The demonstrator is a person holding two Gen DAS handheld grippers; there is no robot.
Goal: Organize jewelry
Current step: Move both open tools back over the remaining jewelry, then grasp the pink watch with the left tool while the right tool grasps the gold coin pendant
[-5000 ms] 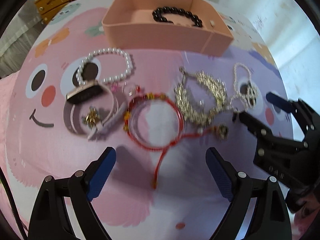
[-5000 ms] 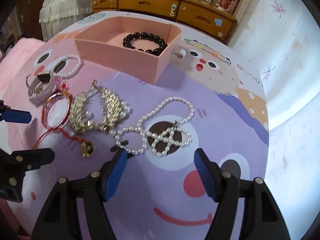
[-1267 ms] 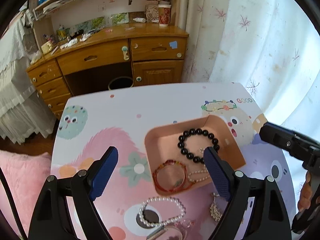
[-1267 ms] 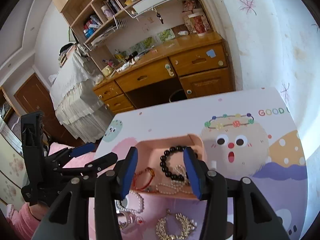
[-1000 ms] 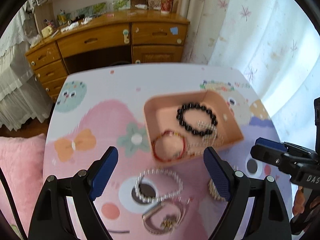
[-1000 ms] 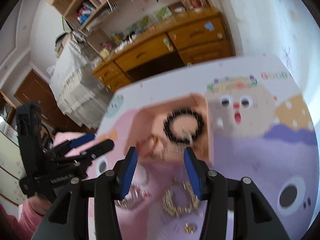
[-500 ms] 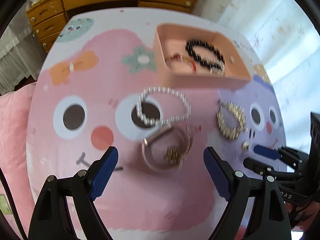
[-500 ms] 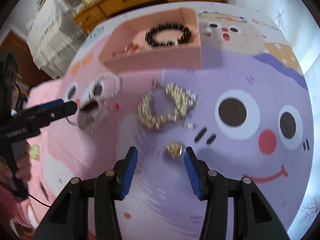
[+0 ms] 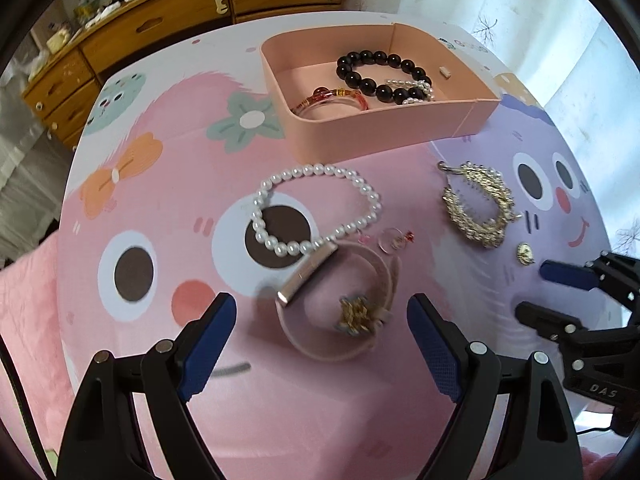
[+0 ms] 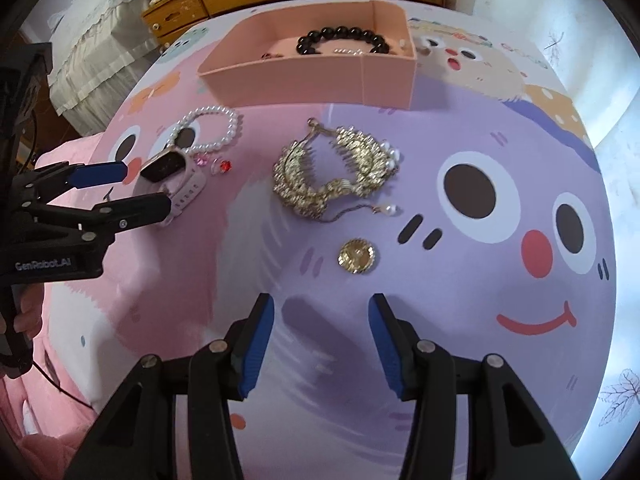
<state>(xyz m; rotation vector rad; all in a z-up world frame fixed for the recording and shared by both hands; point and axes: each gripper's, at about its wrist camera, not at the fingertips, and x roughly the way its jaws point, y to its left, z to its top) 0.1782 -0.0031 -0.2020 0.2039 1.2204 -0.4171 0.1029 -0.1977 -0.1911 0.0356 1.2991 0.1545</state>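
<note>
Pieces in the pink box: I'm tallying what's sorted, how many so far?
3: black bead bracelet at the back, red bangle front left, small pearl strand front right. The front wall may hide more.

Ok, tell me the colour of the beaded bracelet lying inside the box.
Black, glossy round beads; clearest in the left wrist view.

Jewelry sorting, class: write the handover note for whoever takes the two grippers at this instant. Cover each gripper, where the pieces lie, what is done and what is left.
Left gripper: open, empty, above the pink watch.
Right gripper: open, empty, just short of the gold coin pendant.
Done: black bead bracelet, red bracelet and a small pearl piece lie in the pink box.
Left on the table: pearl bracelet, watch, gold necklace, coin pendant, small clear and red charms.
</note>
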